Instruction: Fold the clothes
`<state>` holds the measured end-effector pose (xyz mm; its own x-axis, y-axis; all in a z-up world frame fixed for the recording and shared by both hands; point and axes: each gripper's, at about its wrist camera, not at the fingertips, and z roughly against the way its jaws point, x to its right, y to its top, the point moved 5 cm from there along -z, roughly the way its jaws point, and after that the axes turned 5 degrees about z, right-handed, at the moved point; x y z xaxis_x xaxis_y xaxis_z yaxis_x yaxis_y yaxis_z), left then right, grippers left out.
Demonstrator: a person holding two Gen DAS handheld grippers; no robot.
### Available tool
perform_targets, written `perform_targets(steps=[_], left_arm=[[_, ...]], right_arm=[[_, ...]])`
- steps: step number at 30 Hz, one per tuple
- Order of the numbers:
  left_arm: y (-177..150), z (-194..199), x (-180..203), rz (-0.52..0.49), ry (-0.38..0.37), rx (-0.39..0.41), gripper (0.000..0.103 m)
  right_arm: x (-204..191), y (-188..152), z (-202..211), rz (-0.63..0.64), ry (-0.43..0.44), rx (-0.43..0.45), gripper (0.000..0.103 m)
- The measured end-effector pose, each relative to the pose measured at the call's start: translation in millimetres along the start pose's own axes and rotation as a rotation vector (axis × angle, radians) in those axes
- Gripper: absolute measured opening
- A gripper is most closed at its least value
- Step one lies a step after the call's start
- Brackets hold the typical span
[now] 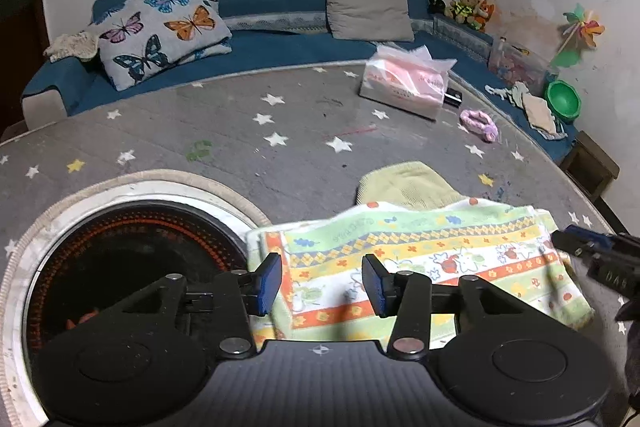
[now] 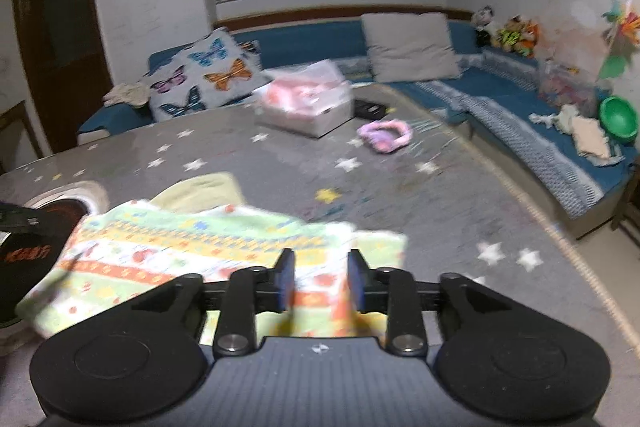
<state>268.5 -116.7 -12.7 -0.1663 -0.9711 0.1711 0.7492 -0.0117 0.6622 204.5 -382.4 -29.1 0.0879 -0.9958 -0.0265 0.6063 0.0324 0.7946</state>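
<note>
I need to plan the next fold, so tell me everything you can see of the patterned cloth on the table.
The cloth is a soft, towel-like piece, printed in bands of pale green, yellow, white and orange with small flowers and cartoon figures. It lies mostly flat, apparently folded once, on the grey star-patterned table. Its left end overlaps the rim of the round burner set in the table, and its far edge covers part of a pale yellow garment. The open left tool and open right tool sit over it.

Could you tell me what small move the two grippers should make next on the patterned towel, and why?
Probably lower and close both on the near edge. The left gripper and right gripper hang open over the patterned towel, which lies partly folded on the star-print table cover, gripped by neither.
</note>
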Motion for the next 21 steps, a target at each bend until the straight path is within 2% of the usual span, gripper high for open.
perform_targets(steps=[3, 5, 8, 13, 21], left_arm=[[-5, -9, 3, -0.005, -0.004, -0.017, 0.048], [-10, -14, 5, -0.012, -0.003, -0.026, 0.048], [-15, -16, 7, -0.025, 0.002, -0.030, 0.048], [-24, -17, 9, -0.048, 0.012, -0.029, 0.053], [-37, -9, 14, -0.073, 0.029, -0.026, 0.062]], right_arm=[[-14, -7, -4, 0.009, 0.041, -0.015, 0.038], [-24, -11, -6, 0.026, 0.060, -0.025, 0.045], [-32, -15, -5, 0.043, 0.063, -0.027, 0.048], [-40, -15, 6, 0.046, 0.083, 0.005, 0.055], [-56, -32, 12, 0.079, 0.103, -0.018, 0.067]])
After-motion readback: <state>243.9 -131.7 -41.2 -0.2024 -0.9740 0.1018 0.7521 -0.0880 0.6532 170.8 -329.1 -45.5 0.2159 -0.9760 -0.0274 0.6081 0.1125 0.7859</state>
